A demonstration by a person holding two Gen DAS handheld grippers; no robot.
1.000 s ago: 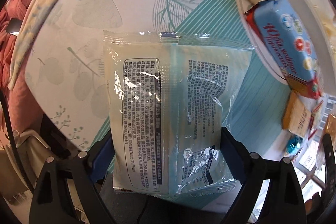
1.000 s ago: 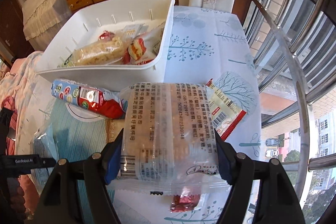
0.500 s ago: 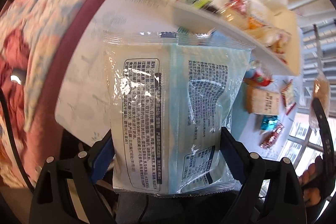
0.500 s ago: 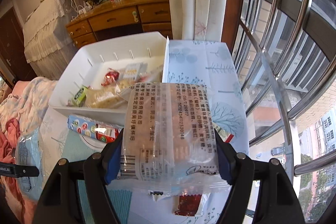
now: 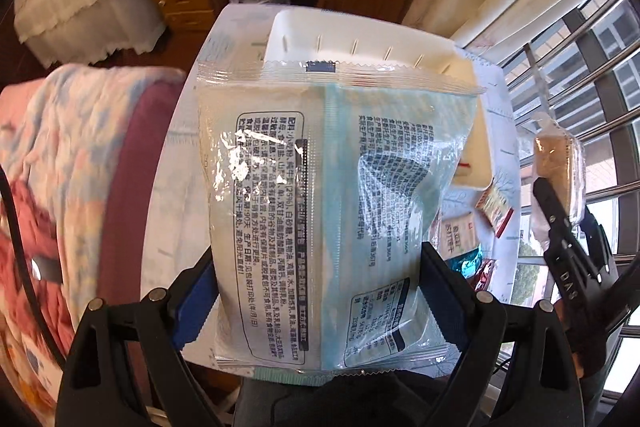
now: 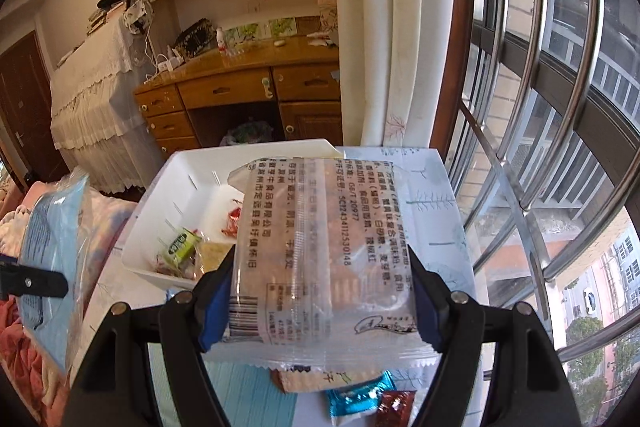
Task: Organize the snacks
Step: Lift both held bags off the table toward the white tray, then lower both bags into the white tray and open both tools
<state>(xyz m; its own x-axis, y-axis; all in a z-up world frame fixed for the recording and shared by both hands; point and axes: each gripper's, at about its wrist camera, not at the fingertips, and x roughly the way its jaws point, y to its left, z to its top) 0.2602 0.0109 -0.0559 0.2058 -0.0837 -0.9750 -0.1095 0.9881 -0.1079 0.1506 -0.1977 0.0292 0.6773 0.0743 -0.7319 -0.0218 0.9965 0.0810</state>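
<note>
Left wrist view: the left gripper [image 5: 318, 291] pinches a pale blue snack packet [image 5: 320, 211] by its sides, held above the white bin [image 5: 360, 39] on the table [image 5: 188, 163].

Right wrist view: the right gripper [image 6: 322, 303] clamps a clear cracker packet [image 6: 320, 251] over the bin's near edge; loose snacks [image 6: 360, 393] lie on the table below.

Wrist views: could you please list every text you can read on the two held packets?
"GB/T 20977": clear packet in the right gripper.
"SC12434112530148": same packet.
"(25%)": pale blue packet in the left gripper.
Other Chinese print, the barcode digits: too small to read.
</note>
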